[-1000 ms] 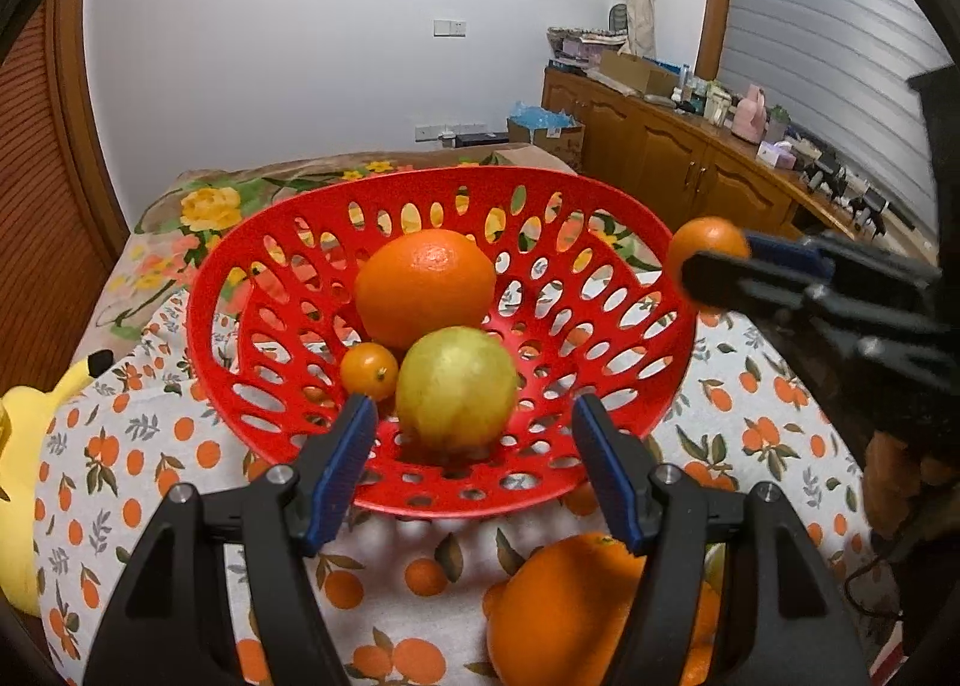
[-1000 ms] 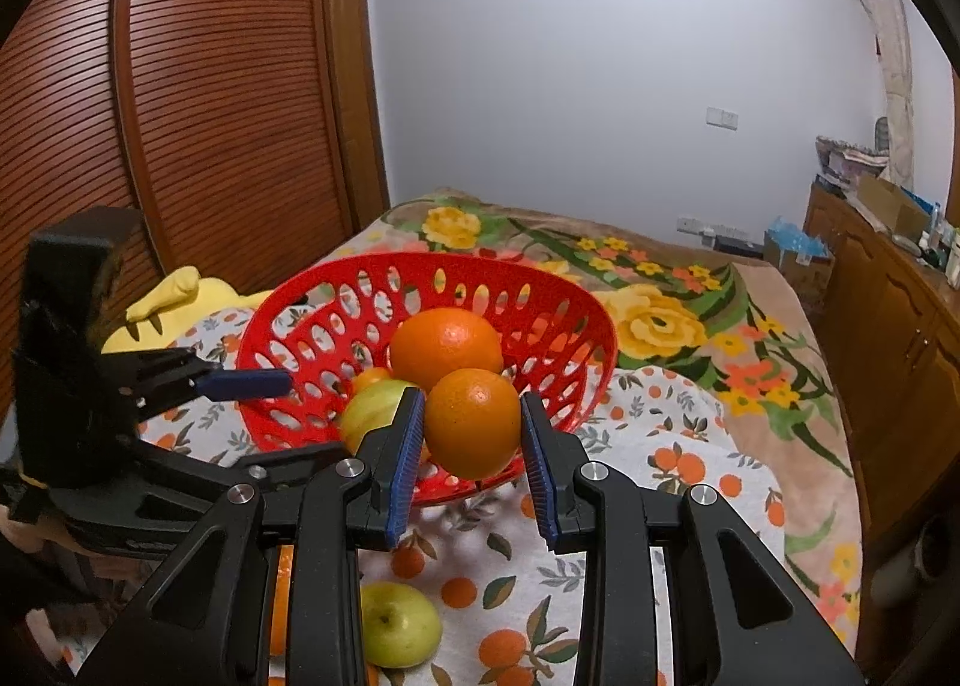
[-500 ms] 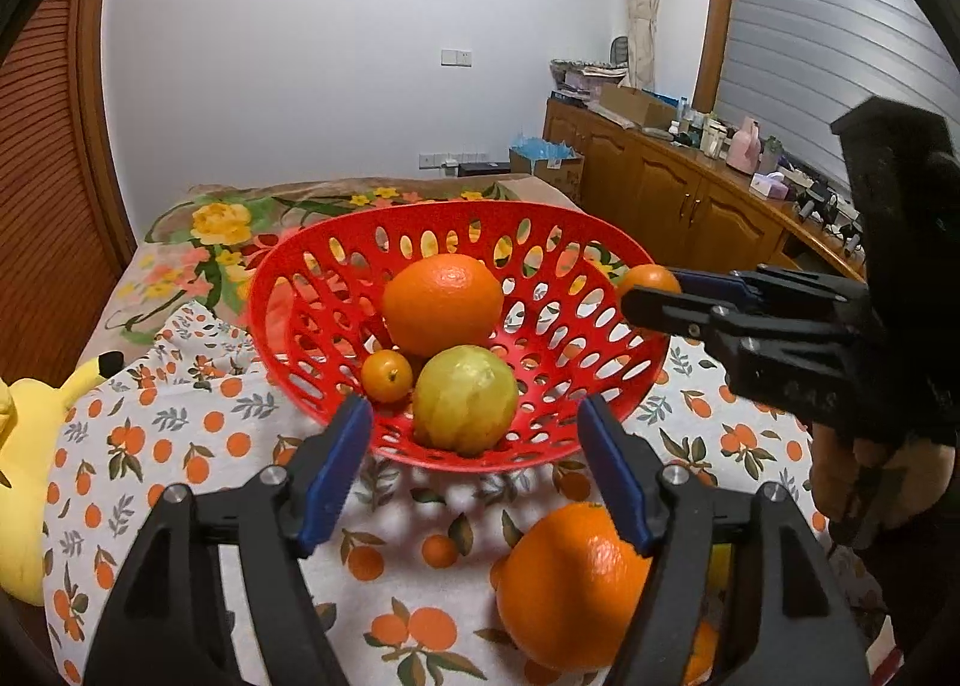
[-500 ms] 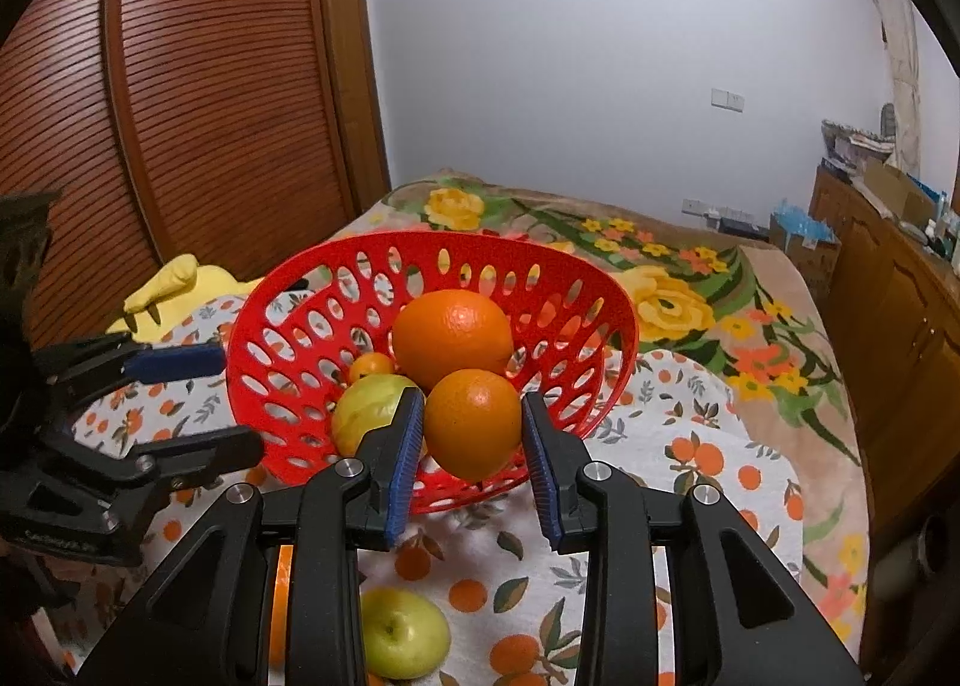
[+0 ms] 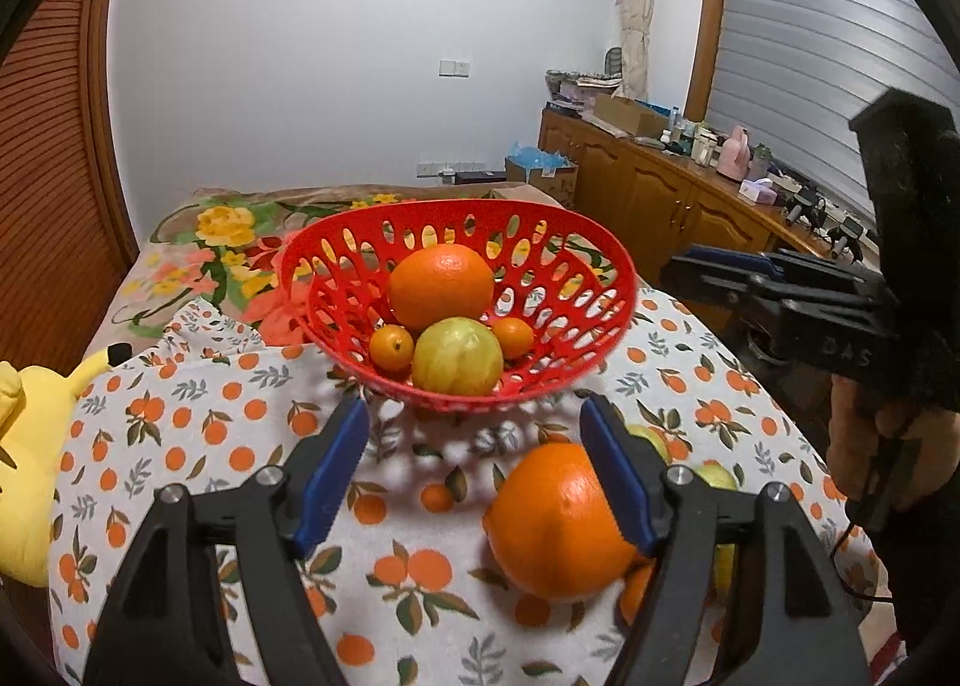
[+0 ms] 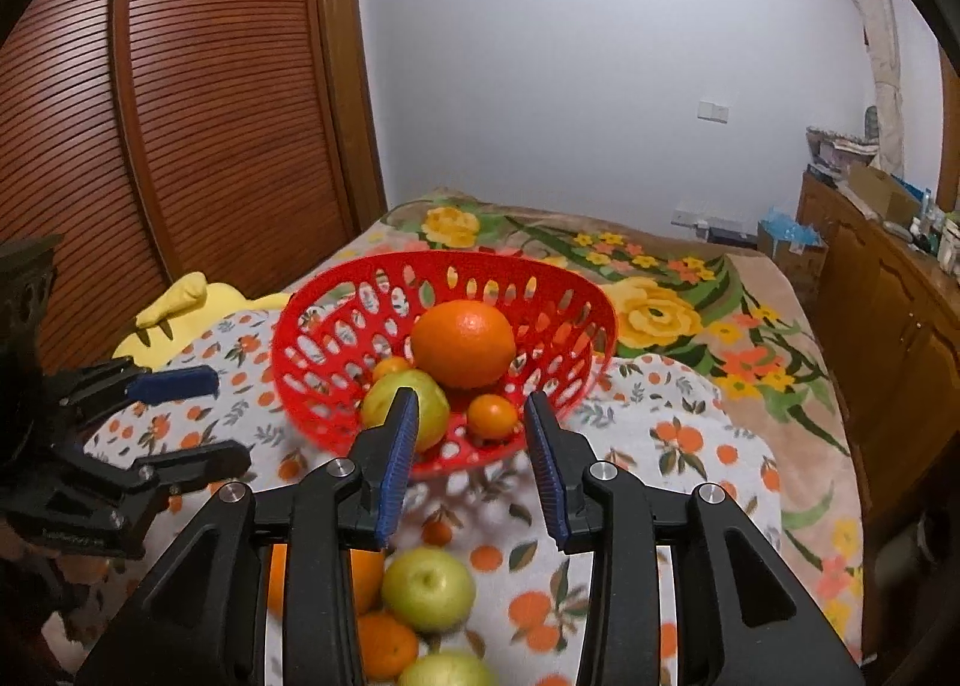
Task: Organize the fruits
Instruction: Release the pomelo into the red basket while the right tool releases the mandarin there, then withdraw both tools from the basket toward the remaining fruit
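Note:
A red perforated basket [image 5: 600, 290] [image 6: 312, 386] stands on the orange-print cloth. It holds a big orange [image 5: 441, 285] [image 6: 463, 343], a yellow-green fruit [image 5: 457, 356] [image 6: 384, 404] and two small oranges [image 5: 391, 348] [image 6: 492, 416]. My right gripper [image 6: 471, 461] [image 5: 690, 266] hovers just in front of the basket, its jaws opening with nothing between them. My left gripper [image 5: 474, 470] [image 6: 204, 422] is also opening and empty, above the cloth. A large orange [image 5: 558, 524] lies by its right finger. Green apples [image 6: 427, 590] and another orange [image 6: 384, 644] lie on the cloth nearby.
A yellow plush toy [image 5: 24, 446] [image 6: 180, 296] lies at the cloth's left edge. The flowered blanket [image 6: 660, 314] stretches behind the basket. A wooden sideboard [image 5: 660, 194] with clutter runs along the right wall. A person's hand [image 5: 870, 446] holds the right gripper.
The right gripper let go of the small orange, which now lies in the basket. Both grippers drew back from the basket, and the left jaws widened slightly.

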